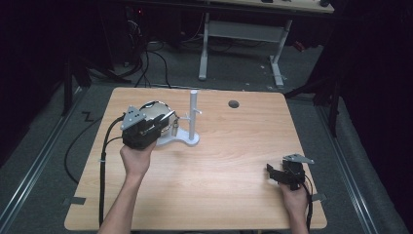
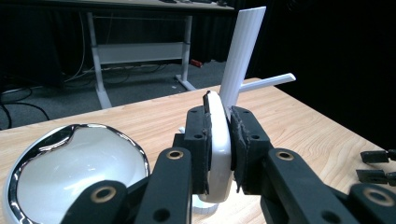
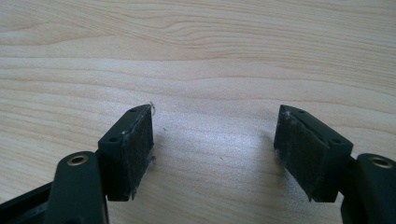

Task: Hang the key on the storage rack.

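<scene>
White stand point(image 1: 193, 119) just beside headphones point(image 1: 155, 113)

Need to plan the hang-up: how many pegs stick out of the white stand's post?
2. One peg points out to the right of the post; a shorter one sticks out toward the left gripper. Others may hide behind it.

headphone earcup point(image 2: 74, 172): cut off by bottom-left edge, beside the stand point(image 2: 243, 56)
headband point(image 2: 218, 144): lower part hidden between jaws
stand top: cut off

One headphone set point(image 1: 157, 113), one white stand point(image 1: 191, 127), two tools.
</scene>
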`<action>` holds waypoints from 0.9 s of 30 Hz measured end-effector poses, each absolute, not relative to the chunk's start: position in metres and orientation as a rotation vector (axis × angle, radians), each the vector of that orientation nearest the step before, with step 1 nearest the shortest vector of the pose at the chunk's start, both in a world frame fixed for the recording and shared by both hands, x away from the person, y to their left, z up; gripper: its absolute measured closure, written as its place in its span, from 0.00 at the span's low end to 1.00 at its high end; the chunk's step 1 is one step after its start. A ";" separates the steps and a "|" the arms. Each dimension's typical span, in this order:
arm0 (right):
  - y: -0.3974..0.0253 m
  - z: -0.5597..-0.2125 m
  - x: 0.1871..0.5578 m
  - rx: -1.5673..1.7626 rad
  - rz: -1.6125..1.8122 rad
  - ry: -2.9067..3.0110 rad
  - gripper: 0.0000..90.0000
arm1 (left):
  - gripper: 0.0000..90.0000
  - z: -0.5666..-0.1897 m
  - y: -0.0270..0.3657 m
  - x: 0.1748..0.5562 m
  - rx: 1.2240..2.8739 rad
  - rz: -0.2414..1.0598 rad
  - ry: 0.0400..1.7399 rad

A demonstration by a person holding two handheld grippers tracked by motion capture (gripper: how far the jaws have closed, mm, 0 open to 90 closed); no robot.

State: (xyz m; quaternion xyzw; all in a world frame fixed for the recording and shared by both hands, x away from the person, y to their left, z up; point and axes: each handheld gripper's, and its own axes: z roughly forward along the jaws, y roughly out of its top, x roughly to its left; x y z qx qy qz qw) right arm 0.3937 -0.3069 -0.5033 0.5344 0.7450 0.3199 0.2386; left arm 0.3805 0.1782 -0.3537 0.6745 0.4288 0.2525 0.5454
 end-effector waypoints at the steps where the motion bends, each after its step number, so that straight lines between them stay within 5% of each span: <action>1: -0.307 -0.503 0.394 1.464 0.876 2.041 0.32 | 0.86 -0.354 0.178 0.381 1.599 0.599 1.017; 27: -0.307 -0.503 0.394 1.464 0.877 2.041 0.32 | 0.86 -0.355 0.178 0.381 1.624 0.614 1.030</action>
